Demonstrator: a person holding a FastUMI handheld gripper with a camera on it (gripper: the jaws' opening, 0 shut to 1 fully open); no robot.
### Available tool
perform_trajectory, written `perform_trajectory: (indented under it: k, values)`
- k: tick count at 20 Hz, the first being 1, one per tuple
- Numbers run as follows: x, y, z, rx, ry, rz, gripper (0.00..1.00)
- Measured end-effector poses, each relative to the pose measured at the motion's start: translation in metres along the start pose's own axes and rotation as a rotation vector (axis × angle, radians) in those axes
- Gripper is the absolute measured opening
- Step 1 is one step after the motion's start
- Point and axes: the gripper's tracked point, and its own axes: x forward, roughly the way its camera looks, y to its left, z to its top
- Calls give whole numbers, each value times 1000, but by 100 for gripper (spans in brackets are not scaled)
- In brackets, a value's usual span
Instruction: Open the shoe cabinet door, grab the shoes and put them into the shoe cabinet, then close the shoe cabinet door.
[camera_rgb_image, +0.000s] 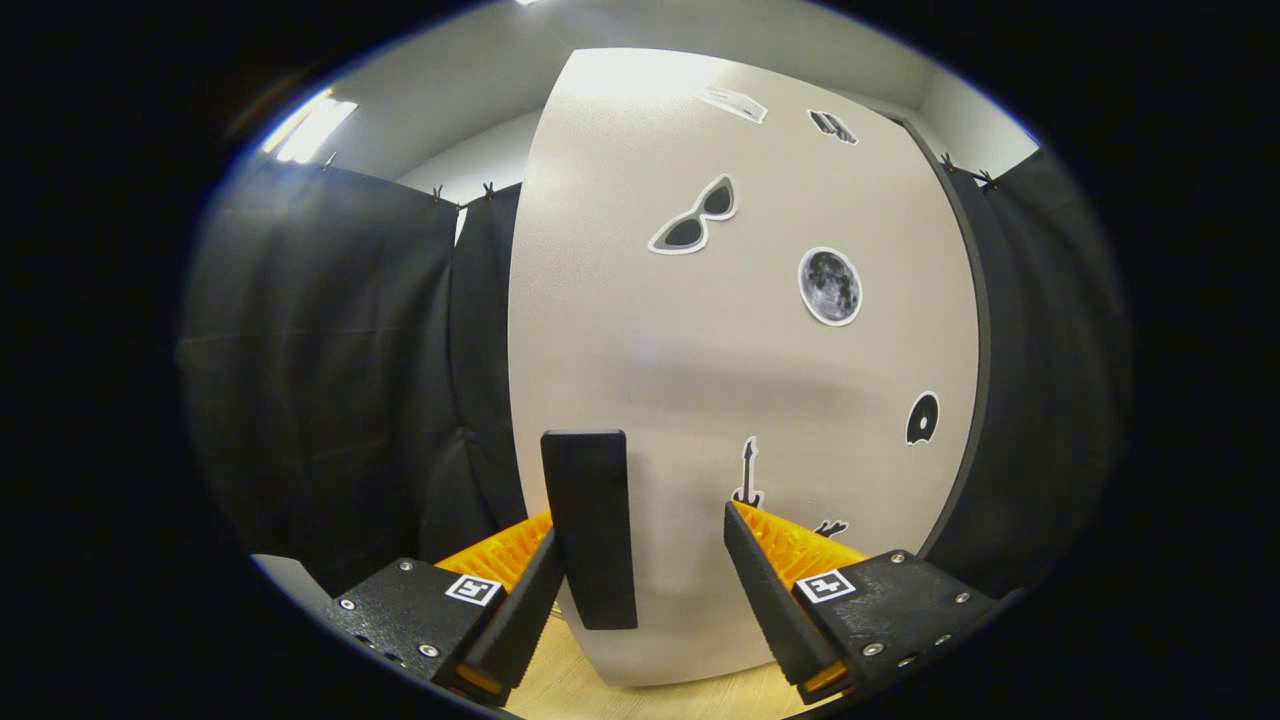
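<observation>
With our gripper (640, 580) fingers spread wide around the black rectangular bar handle (592, 525) on the pale grey sticker-dotted cabinet door (700, 360), only the left finger looks to touch it, so closing off-centre could let it slip.

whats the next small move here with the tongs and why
Probably close the tongs on the black handle. It stands upright between the open fingers, next to the left one, with a gap to the right one. The cabinet door looks shut, so gripping the handle comes before pulling it open.
</observation>
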Motion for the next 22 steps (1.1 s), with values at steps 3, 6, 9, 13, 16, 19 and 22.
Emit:
perform_trajectory:
  k: [3,6,9,13,16,19,22]
  values:
    - [8,2,2,0,7,-19,92]
    - [16,3,1,-6,7,-31,93]
    - [26,3,1,7,13,-41,93]
    - [36,4,1,-26,15,-93,94]
    - [41,4,1,-27,16,-117,96]
    - [45,4,1,-30,15,-138,96]
    - [48,4,2,-27,9,-151,97]
